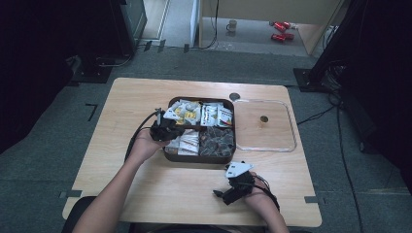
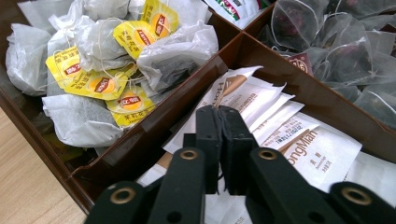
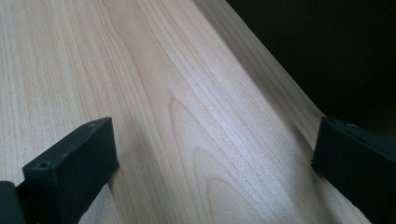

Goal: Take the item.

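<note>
The flat white paper sachet (image 2: pixel 261 112) in the near-left part of my brown box (image 2: pixel 140 140) is pinched in my left tongs (image 2: pixel 219 116), so I should lift slowly; my right tongs (image 3: pixel 210 154) sit apart on the bench (image 3: pixel 163 70).

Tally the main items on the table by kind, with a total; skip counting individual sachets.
Compartment tray: 1
Clear lid: 1
Handheld grippers: 2, left gripper and right gripper
Total: 4
</note>
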Available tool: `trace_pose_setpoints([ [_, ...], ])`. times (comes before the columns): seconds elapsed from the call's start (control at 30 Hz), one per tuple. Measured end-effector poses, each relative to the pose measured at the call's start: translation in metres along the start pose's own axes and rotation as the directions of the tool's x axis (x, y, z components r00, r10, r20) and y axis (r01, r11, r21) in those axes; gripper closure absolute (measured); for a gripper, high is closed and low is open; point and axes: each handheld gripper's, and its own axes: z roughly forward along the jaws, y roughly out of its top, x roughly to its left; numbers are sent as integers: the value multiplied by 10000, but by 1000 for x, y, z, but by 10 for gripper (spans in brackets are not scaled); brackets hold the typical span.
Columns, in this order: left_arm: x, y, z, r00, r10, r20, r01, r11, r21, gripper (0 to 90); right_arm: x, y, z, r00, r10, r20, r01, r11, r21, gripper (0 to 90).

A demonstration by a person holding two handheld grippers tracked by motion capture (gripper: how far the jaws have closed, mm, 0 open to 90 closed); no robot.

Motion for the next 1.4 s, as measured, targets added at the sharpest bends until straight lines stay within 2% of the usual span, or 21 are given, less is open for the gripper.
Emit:
trace_pose_setpoints([
  [0.07,2,1,0,9997,-211,117,209,9997,117,900,0,0,0,10000,1,1,-1,10000,0,0],
  [0.3,3,3,-3,9993,-341,165,339,9993,133,900,0,0,0,10000,-2,0,2,10000,-1,0],
  [1.07,10,2,-33,9965,-690,474,720,9953,-650,900,0,0,0,10000,-2,-2,2,10000,-2,0],
  [1.4,14,-3,-48,9950,-906,417,941,9912,-925,900,0,0,0,10000,-1,-6,1,10000,-3,0],
])
